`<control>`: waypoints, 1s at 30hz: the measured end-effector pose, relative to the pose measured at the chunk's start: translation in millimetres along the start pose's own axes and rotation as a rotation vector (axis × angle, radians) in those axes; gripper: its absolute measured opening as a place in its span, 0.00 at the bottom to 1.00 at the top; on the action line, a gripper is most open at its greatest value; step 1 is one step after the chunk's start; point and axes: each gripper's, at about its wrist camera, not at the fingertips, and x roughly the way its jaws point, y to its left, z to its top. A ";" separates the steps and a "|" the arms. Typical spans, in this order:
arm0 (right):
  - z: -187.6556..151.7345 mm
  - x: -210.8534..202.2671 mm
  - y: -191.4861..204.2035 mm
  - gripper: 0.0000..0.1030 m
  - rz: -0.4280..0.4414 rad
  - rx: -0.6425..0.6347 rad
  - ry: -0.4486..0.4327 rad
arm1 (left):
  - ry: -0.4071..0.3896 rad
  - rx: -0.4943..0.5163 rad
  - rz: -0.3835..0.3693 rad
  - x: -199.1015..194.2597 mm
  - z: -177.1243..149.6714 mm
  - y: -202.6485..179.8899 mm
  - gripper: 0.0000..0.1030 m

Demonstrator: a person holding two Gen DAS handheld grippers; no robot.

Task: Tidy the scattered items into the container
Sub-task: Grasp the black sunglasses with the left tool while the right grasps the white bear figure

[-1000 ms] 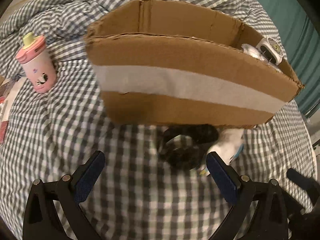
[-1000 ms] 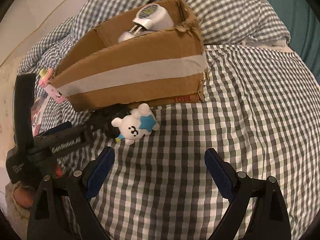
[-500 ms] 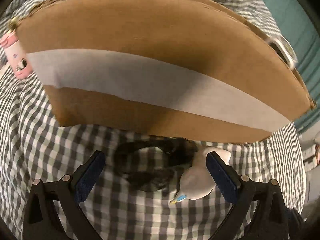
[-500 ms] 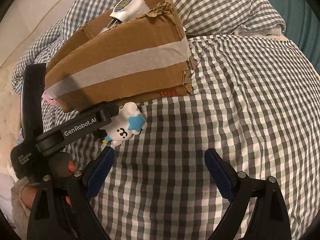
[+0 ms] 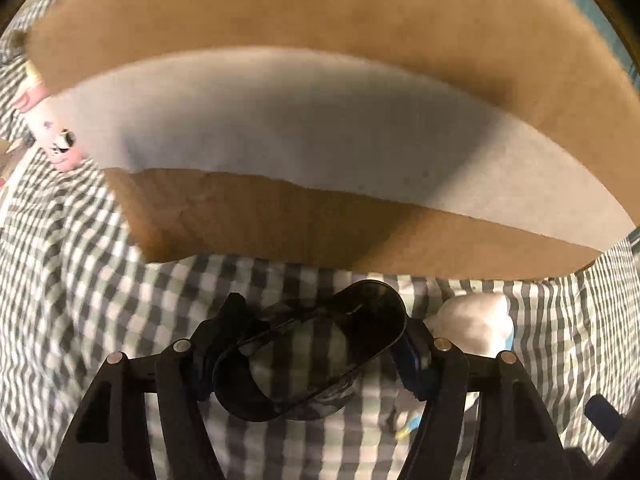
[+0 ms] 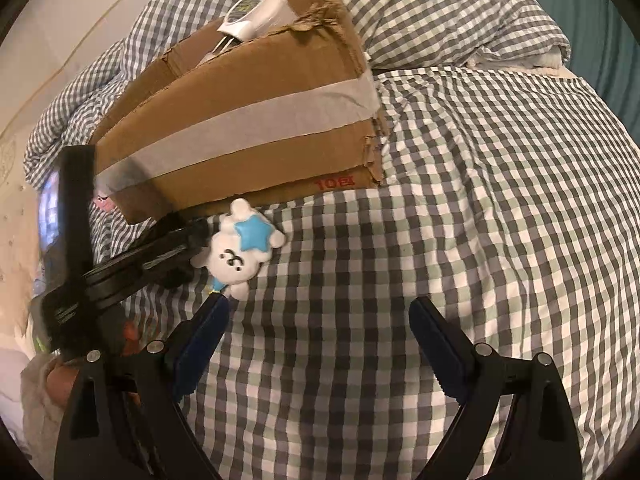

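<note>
Sunglasses (image 5: 312, 356), dark and folded, lie on the checked bed (image 6: 460, 220) hard against the foot of the cardboard box (image 6: 248, 128), which sits toward the pillow end. The left tongs (image 5: 308, 360) straddle them and are closing; the sunglasses are between the pads, but whether the pads press yet I cannot tell, and they look slightly clear. Just beside them lies a white plush toy with a blue star (image 6: 240, 252), touching the outer side of the left tongs' right finger. A pink sippy cup (image 5: 52, 140) peeks out past the box's left corner. The right tongs (image 6: 318, 344) hang released above bare bedding, holding nothing.

Risks, as I judge them:
- The lens is smooth and curved, so the pads could skid and pop the sunglasses out as they clench.
- Soft bedding gives way, so the grip may land too high on the frame.
- The box wall is right ahead, and a lift could knock the frame against it.
- The plush may get dragged along.
</note>
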 end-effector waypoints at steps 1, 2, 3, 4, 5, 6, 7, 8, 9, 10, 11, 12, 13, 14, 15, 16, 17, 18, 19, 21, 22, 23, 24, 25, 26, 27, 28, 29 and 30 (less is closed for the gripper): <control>0.9 1.2 3.7 0.89 0.003 -0.007 0.000 | -0.012 -0.004 0.007 -8.0 -1.9 3.8 0.67; 2.0 2.9 7.2 0.89 0.005 -0.015 0.001 | -0.028 -0.009 0.019 -16.6 -3.7 8.0 0.67; 3.8 5.0 12.0 0.89 0.006 -0.023 0.003 | -0.047 -0.013 0.031 -25.0 -5.2 12.4 0.67; 6.7 7.8 18.3 0.89 0.005 -0.029 0.000 | -0.068 -0.018 0.046 -34.4 -6.8 18.1 0.67; 7.6 9.4 21.1 0.89 0.006 -0.030 -0.002 | -0.081 -0.021 0.059 -41.4 -7.8 23.1 0.67; 10.6 12.4 26.0 0.88 0.012 -0.031 -0.001 | -0.087 -0.023 0.072 -46.0 -7.7 27.9 0.67; 14.3 16.2 31.7 0.88 0.017 -0.033 0.000 | -0.092 -0.027 0.087 -49.6 -6.6 33.7 0.67; 16.9 19.3 35.7 0.87 0.015 -0.033 0.002 | -0.094 -0.032 0.099 -54.1 -5.9 39.5 0.67; 19.6 22.6 40.8 0.87 0.010 -0.034 0.002 | -0.098 -0.040 0.106 -58.6 -4.7 46.8 0.67; 23.0 26.4 46.3 0.87 0.007 -0.034 0.003 | -0.100 -0.046 0.116 -58.6 -1.4 52.3 0.67; 25.1 29.2 49.8 0.87 0.005 -0.035 0.003 | -0.102 -0.051 0.124 -56.5 3.7 55.0 0.67; 27.6 33.2 54.4 0.87 -0.007 -0.039 0.005 | -0.103 -0.055 0.132 -55.7 6.0 57.3 0.67; 29.8 39.1 58.9 0.86 -0.026 -0.044 0.010 | -0.102 -0.057 0.139 -51.7 4.5 61.2 0.67; 30.9 44.3 61.8 0.86 -0.042 -0.048 0.016 | -0.100 -0.059 0.142 -45.0 3.9 67.8 0.67; 32.8 52.8 64.7 0.85 -0.056 -0.045 0.026 | -0.099 -0.061 0.145 -40.8 4.5 72.7 0.67; 33.3 59.8 66.3 0.85 -0.065 -0.039 0.037 | -0.096 -0.059 0.149 -37.9 6.1 76.0 0.67; 33.8 64.9 67.1 0.83 -0.070 -0.031 0.043 | -0.096 -0.056 0.154 -35.1 7.7 79.1 0.67; 34.2 72.3 68.0 0.83 -0.072 -0.021 0.055 | -0.096 -0.056 0.163 -33.0 8.2 81.3 0.67; 34.6 80.9 69.6 0.83 -0.066 -0.013 0.070 | -0.094 -0.056 0.171 -30.7 9.0 83.7 0.67; 33.8 97.3 74.0 0.74 -0.078 -0.019 0.107 | -0.084 -0.057 0.179 -26.9 9.2 87.8 0.67; 32.8 102.1 76.4 0.72 -0.104 -0.031 0.116 | -0.080 -0.059 0.183 -25.8 8.5 88.9 0.67; 31.8 104.0 79.0 0.67 -0.125 -0.047 0.114 | -0.077 -0.059 0.186 -24.7 8.2 89.9 0.67; 31.0 103.1 81.9 0.54 -0.145 -0.067 0.110 | -0.074 -0.060 0.189 -23.5 8.3 90.8 0.67; 30.9 100.5 84.0 0.53 -0.159 -0.082 0.113 | -0.072 -0.060 0.191 -22.5 8.3 91.1 0.67; 30.6 97.4 83.9 0.53 -0.147 -0.080 0.117 | -0.069 -0.060 0.192 -21.7 8.2 90.9 0.67; 29.5 92.9 83.0 0.53 -0.136 -0.083 0.122 | -0.066 -0.060 0.193 -21.0 8.2 90.3 0.67; 27.5 84.0 83.2 0.53 -0.145 -0.093 0.106 | -0.064 -0.058 0.193 -20.5 8.3 89.3 0.67; 26.0 77.7 83.8 0.53 -0.158 -0.104 0.091 | -0.063 -0.055 0.192 -20.5 8.3 87.7 0.67; 23.5 65.8 85.1 0.53 -0.178 -0.123 0.065 | -0.064 -0.051 0.189 -21.1 8.2 85.8 0.67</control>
